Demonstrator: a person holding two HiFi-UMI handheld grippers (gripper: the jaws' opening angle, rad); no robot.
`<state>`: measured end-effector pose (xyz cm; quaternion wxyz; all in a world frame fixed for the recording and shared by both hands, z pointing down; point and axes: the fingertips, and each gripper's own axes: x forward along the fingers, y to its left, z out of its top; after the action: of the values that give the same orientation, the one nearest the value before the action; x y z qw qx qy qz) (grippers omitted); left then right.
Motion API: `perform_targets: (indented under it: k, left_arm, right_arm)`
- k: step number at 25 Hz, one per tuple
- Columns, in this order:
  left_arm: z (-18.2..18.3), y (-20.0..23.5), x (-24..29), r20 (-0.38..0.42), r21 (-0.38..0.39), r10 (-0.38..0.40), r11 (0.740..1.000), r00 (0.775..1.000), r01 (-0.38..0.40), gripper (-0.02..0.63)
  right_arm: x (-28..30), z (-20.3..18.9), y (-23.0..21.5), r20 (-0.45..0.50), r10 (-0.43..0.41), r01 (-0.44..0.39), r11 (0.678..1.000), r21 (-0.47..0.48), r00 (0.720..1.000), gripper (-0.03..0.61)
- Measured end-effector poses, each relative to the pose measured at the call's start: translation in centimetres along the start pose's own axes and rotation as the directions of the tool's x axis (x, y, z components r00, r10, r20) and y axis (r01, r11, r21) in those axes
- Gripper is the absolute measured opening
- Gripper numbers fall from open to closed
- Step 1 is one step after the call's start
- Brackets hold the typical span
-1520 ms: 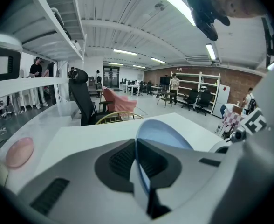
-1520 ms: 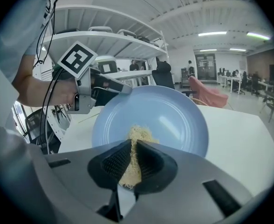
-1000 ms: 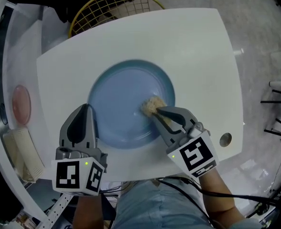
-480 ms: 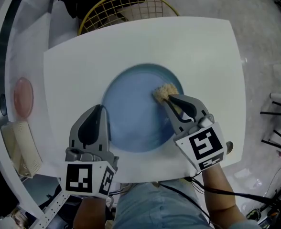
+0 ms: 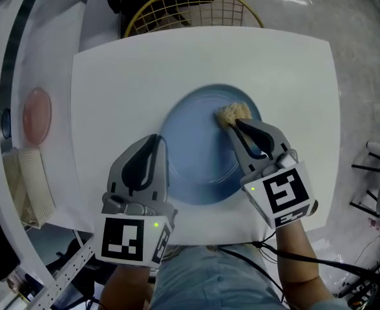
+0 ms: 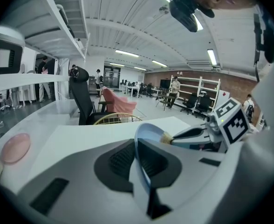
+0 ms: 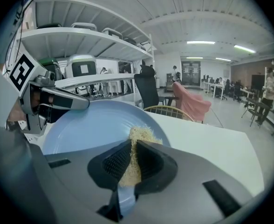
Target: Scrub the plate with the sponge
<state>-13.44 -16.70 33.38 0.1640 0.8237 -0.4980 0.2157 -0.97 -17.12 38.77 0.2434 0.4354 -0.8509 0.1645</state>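
Note:
A round blue plate (image 5: 200,154) lies on the white table (image 5: 112,70). My left gripper (image 5: 156,142) is shut on the plate's left rim, and the rim (image 6: 144,146) runs edge-on between its jaws in the left gripper view. The right gripper (image 5: 236,124) is shut on a tan fibrous sponge (image 5: 232,113) and presses it onto the plate near the far right rim. In the right gripper view the sponge (image 7: 138,136) sticks out past the jaws onto the plate (image 7: 85,125), and the left gripper (image 7: 58,98) shows beyond at the left.
A yellow wire basket (image 5: 193,6) stands behind the table's far edge. On the curved white counter at the left lie a pink dish (image 5: 37,115) and a beige ribbed pad (image 5: 27,189). The table's near edge runs just under both grippers.
The right gripper has slid the sponge from the plate's middle right toward its far right rim. The left gripper has kept its hold on the left rim.

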Motion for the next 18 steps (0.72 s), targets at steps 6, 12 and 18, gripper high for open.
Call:
perform_targets:
  k: [6,12,18]
  left_arm:
    - [-0.1,0.5,-0.3,0.004,-0.009,0.012,1.000,1.000,-0.012,0.023]
    - [-0.3,1.1,-0.3,-0.024,-0.052,0.025,0.998,0.999,-0.026,0.023]
    - [-0.5,1.4,-0.2,-0.024,-0.057,0.026,0.998,0.999,-0.028,0.023]
  right_arm:
    - [0.9,1.8,2.1,0.027,0.045,-0.044,0.998,-0.048,0.999,0.041]
    - [1.6,2.5,4.3,0.036,0.094,-0.090,0.992,-0.083,0.995,0.041]
    - [1.5,2.9,6.5,0.052,0.145,-0.138,0.983,-0.122,0.988,0.041]
